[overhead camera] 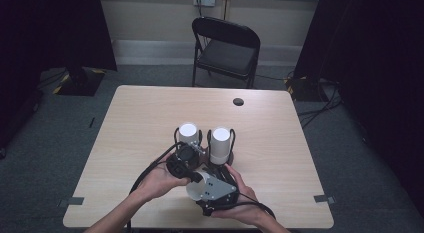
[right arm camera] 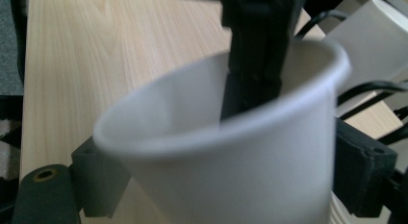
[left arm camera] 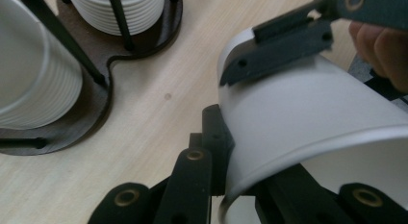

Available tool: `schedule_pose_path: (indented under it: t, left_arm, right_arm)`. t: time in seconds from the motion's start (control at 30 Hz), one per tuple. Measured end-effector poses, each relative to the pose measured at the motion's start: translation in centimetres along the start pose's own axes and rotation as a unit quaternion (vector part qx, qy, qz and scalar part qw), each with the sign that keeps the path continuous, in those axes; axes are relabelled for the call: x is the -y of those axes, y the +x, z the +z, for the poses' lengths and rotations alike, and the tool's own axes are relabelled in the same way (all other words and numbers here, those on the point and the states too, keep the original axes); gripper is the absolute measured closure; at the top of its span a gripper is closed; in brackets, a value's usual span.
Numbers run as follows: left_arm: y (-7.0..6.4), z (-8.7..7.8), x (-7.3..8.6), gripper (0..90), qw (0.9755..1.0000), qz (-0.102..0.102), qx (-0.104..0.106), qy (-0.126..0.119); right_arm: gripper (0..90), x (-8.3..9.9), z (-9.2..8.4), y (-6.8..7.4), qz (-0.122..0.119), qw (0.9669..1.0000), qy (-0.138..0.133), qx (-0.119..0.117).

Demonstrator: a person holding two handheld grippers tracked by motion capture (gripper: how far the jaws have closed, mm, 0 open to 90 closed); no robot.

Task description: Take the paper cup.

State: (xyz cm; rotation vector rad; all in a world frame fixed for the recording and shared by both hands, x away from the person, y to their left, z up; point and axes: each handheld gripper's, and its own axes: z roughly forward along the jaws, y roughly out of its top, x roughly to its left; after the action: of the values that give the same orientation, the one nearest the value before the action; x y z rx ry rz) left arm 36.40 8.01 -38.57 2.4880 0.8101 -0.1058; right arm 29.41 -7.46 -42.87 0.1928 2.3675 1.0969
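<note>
The paper cup (left arm camera: 308, 113) is plain white, as are the two cup stacks (overhead camera: 189, 133) in their dark holder (left arm camera: 103, 96). Both grippers (overhead camera: 192, 175) are black, with brass-coloured rivets. The tabletop (overhead camera: 280, 143) is pale wood grain, the far chair (overhead camera: 225, 48) black, the floor (overhead camera: 45, 143) grey.

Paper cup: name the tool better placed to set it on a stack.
Probably the right tool: its jaws span the paper cup body on both sides, while the left tool only pinches the rim wall.
</note>
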Motion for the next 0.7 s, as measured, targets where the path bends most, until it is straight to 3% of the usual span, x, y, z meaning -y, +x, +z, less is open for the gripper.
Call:
schedule_pose_path:
  t: [0.07, 0.3, 0.7]
  left_arm:
    - [-0.1, 0.11, -0.19, 86.8, 1.0, -0.001, 0.001, 0.004]
    - [-0.25, -0.04, -0.17, 88.1, 0.9999, -0.012, 0.002, -0.003]
    - [-0.11, 0.58, -0.17, 87.6, 0.9996, -0.026, 0.009, 0.006]
  right_arm:
    - [15.0, -0.22, 0.09, 0.2, -0.007, 0.9999, -0.007, 0.002]
    - [19.8, -0.6, -0.33, 0.18, 0.0, 0.9995, -0.032, 0.007]
    - [21.6, -0.61, -0.38, 0.46, -0.008, 0.9996, -0.025, 0.013]
